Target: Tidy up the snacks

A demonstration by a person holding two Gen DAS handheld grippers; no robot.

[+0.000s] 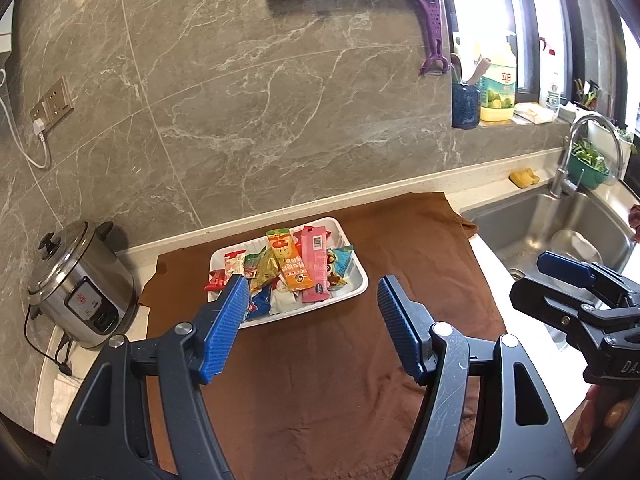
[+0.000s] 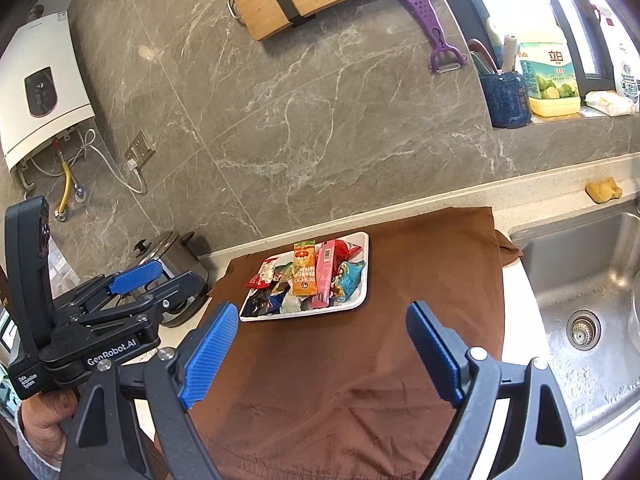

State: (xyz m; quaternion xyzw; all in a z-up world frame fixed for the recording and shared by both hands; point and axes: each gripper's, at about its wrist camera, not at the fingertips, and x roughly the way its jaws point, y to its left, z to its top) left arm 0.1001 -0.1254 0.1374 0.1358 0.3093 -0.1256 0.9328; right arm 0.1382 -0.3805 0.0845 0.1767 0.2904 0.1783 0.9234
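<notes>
Brown cloth; tray snacks overlapping, lower ones hidden

The pale counter carries a brown cloth spread over its middle; a white tray lies on the cloth toward the wall; a steel cooker stands left of the cloth; a yellow sponge lies by the sink.
</notes>
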